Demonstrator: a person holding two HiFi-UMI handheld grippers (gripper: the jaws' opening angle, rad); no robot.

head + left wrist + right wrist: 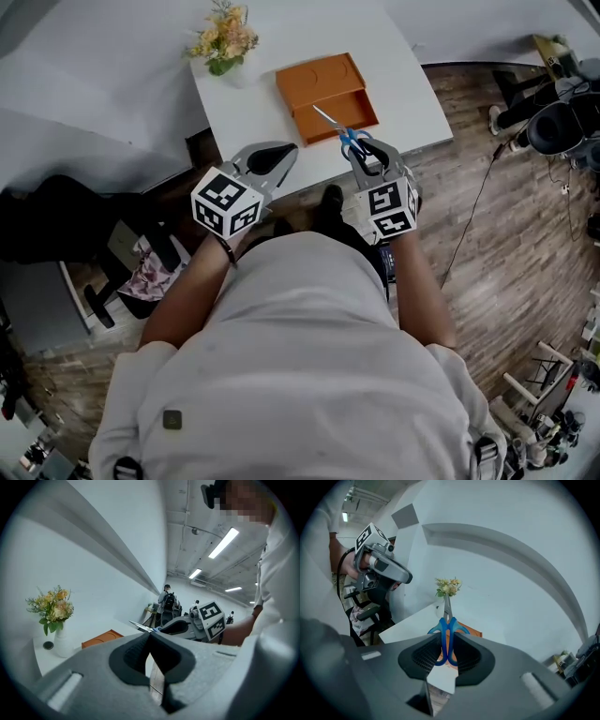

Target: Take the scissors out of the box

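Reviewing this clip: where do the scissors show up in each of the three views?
Head view: scissors upper centre, handles in the right hand-held gripper.
Left gripper view: scissors at centre, blades pointing left, just above this gripper's jaws.
Right gripper view: scissors at centre, handles clamped between the jaws, blades pointing up.
Shared landmark: the flowers.

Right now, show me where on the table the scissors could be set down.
Widest bare patch: the white table right of the orange box, up to its right edge. Another lies between the box and the flowers. Crowded: the near edge, where the right gripper holding the scissors and the left gripper hover.
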